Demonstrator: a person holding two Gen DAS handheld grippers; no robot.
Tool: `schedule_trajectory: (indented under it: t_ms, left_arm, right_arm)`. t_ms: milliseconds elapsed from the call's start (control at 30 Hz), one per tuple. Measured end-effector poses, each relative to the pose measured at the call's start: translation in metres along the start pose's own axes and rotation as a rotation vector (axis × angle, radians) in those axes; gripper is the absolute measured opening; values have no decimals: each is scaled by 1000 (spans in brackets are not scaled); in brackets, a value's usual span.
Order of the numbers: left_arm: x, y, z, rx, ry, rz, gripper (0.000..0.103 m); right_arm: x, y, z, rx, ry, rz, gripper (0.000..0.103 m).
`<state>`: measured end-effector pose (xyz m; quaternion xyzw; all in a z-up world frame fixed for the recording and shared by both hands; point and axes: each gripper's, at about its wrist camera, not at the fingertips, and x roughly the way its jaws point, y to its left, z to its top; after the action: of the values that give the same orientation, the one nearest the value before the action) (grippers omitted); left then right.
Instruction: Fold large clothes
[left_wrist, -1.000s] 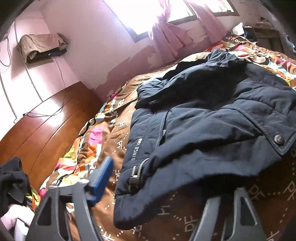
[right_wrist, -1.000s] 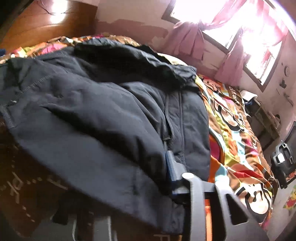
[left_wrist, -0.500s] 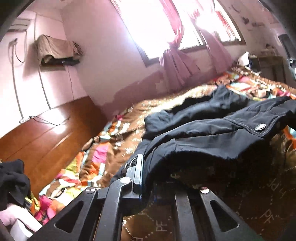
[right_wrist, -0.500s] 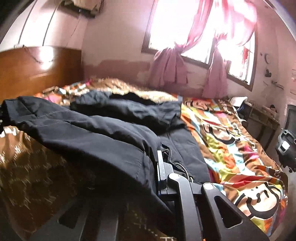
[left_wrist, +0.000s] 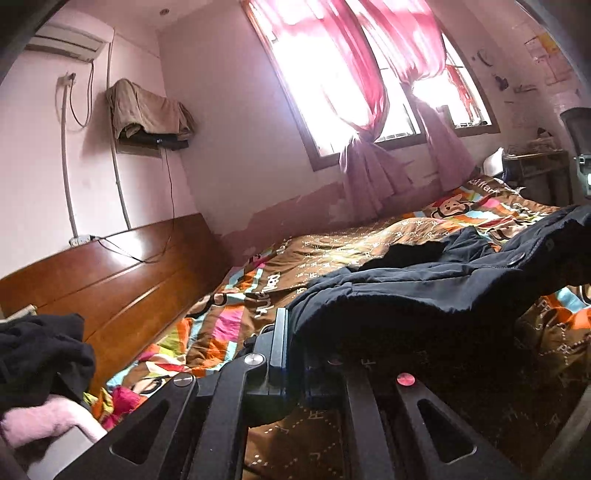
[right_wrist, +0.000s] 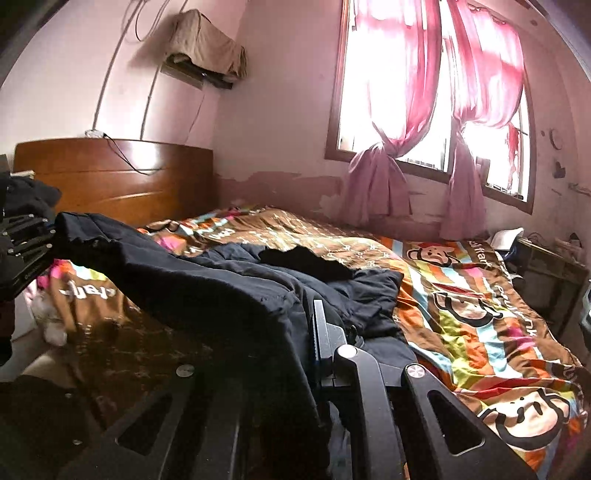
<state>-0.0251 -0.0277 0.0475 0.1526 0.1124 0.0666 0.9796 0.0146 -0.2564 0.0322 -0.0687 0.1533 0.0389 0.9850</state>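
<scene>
The hem of the dark jacket (left_wrist: 424, 291) drapes over both claws, so the fingertips are mostly buried in cloth. The left claw (left_wrist: 295, 354) is closed on the jacket's near edge; only its left finger (left_wrist: 277, 343) shows clearly. The right claw (right_wrist: 295, 354) likewise pinches fabric, one finger (right_wrist: 319, 336) visible. Both are held low and level, lifting the near edge off the patterned bedspread (right_wrist: 480, 317), while the jacket's far part lies on the bed. The wooden headboard (left_wrist: 110, 280) stands at left.
</scene>
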Motion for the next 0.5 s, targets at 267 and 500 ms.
schedule_trajectory:
  t_ms: [267, 500]
  left_arm:
    - [-67, 9, 19, 54, -141, 56, 5]
    - [-81, 17, 42, 46, -183, 58, 5]
  right_arm:
    - [-63, 0, 7, 47, -147, 34, 8]
    - [-91, 10, 29, 18, -216, 22, 8]
